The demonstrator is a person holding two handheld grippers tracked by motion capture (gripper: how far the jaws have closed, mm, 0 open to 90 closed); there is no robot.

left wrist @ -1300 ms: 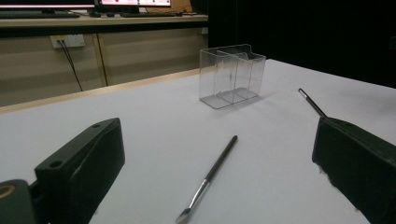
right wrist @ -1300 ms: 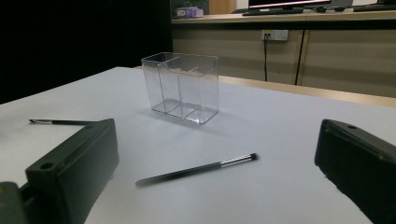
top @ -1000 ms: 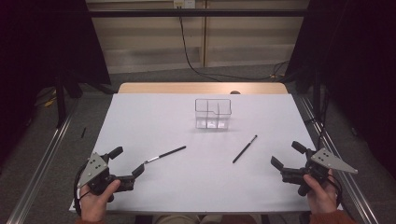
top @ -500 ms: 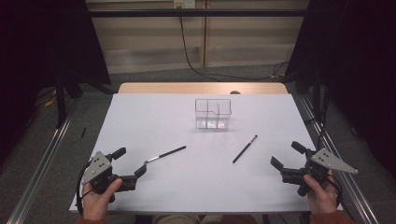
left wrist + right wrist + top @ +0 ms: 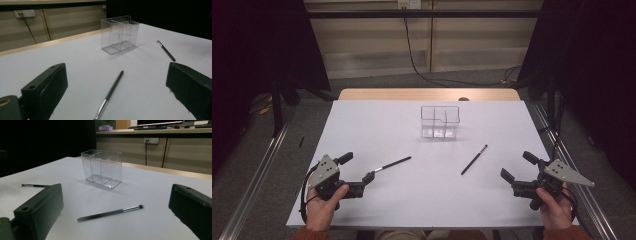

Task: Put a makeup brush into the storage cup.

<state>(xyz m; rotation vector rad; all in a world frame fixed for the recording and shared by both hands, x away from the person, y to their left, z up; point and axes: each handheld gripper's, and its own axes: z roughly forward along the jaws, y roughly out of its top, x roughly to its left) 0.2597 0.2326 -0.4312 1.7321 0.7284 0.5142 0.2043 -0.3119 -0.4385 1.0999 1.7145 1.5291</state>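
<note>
White sheeting covers the desk (image 5: 377, 125) in front of you, with a strip of bare wood showing along its far edge and a pale panelled wall with a dangling black cable behind it. Take the clear organiser (image 5: 440, 121) as your landmark: it stands upright on the far half of the desk, a see-through box split into compartments by inner walls.

Your left gripper (image 5: 357, 172) sits near the front edge, well to the near-left of the organiser, held in your left hand (image 5: 323, 207). Its jaws stand wide apart and hold nothing. Just beyond the tip of one jaw lies the left brush (image 5: 392, 163), a thin dark stick with a silvery ferrule at the end nearest you; it lies flat on the sheet, between the gripper and the organiser. In the left gripper view that same brush (image 5: 110, 93) runs up between the two jaws, pointing roughly toward the organiser (image 5: 119, 34).

Your right gripper (image 5: 519, 168) rests to the near-right of the organiser, in your right hand (image 5: 556, 210), jaws likewise spread open and empty. The right brush (image 5: 474, 159) lies flat on the near-right side of the organiser, apart from the gripper and closer to the box than the gripper is. In the right gripper view it (image 5: 110, 213) lies crosswise between the jaws, on the near side of the organiser (image 5: 102, 168).
</note>
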